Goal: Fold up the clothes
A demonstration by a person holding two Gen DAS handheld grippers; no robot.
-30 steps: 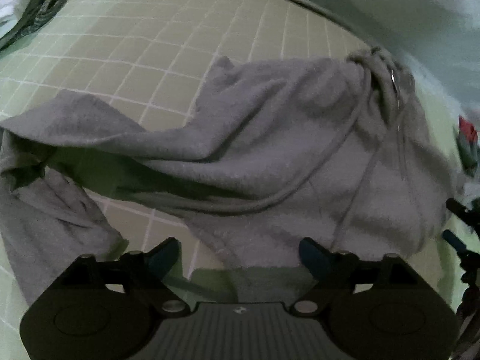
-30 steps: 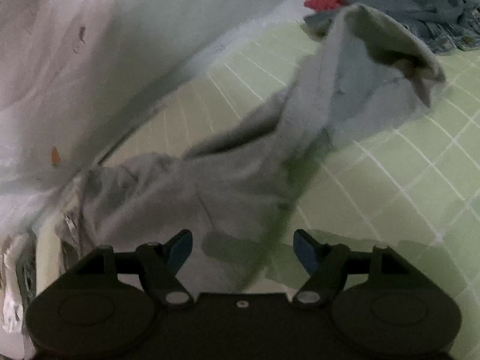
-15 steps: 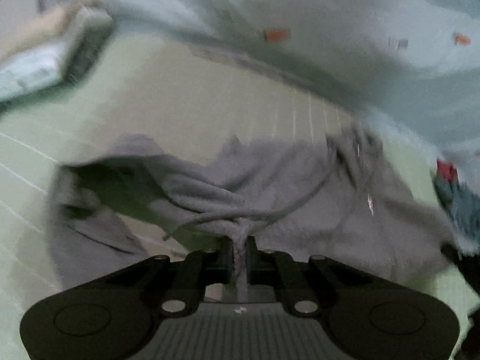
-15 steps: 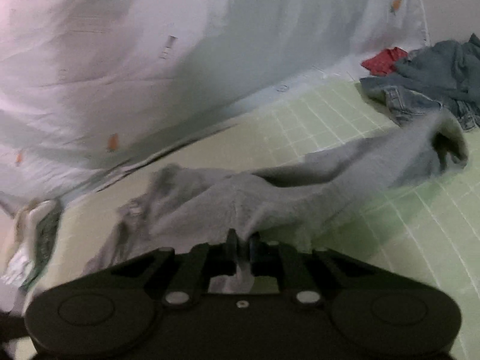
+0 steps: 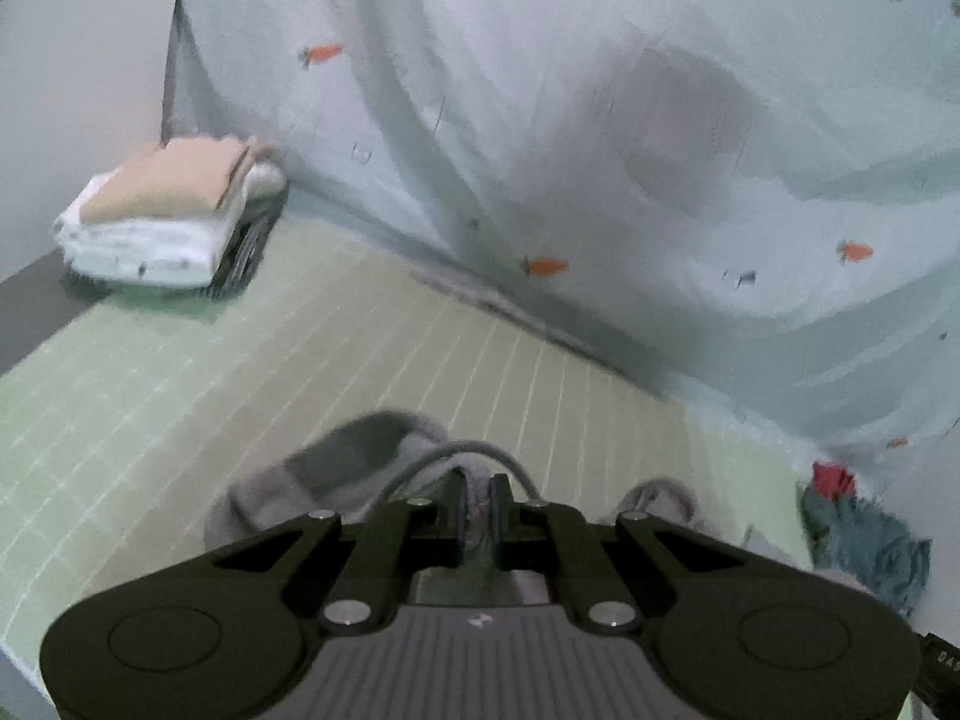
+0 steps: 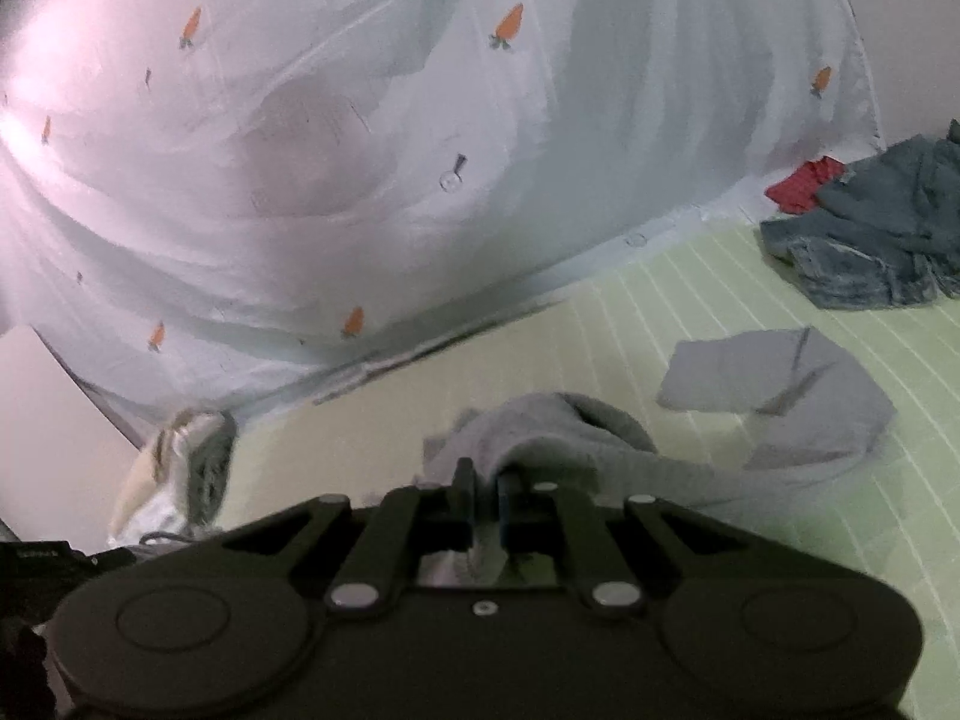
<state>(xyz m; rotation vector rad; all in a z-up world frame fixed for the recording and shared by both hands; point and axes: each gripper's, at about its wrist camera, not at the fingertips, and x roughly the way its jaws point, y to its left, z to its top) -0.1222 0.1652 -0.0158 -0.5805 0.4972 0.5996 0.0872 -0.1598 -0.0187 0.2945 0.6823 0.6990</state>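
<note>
A pale green mat (image 5: 180, 420) ruled with a white grid covers the surface, and behind it hangs a white sheet (image 5: 600, 120) printed with small orange carrots. No readable brand or label shows on the clothes; at the right edge of the left wrist view a dark part carries a few pale letters, too small and cut off to make out. In that view the left gripper (image 5: 478, 510) has its fingers pressed narrow on a pinch of the grey hoodie (image 5: 336, 468), with a grey drawstring (image 5: 456, 453) arching over the fingertips. The cloth sags away to the left and below the gripper. A stack of folded clothes (image 5: 168, 216), tan on top of white, sits in the far left corner of the mat, well apart from the hoodie. In the right wrist view the right gripper (image 6: 485, 498) is likewise clamped narrow on a fold of the grey hoodie (image 6: 558, 426), whose fabric trails off to the right. Beyond it one part of the grey cloth (image 6: 774, 390) is spread flat, slightly blurred. A heap of blue denim (image 6: 870, 252) with a red garment (image 6: 804, 183) beside it lies at the far right edge of the mat, near the sheet.
</note>
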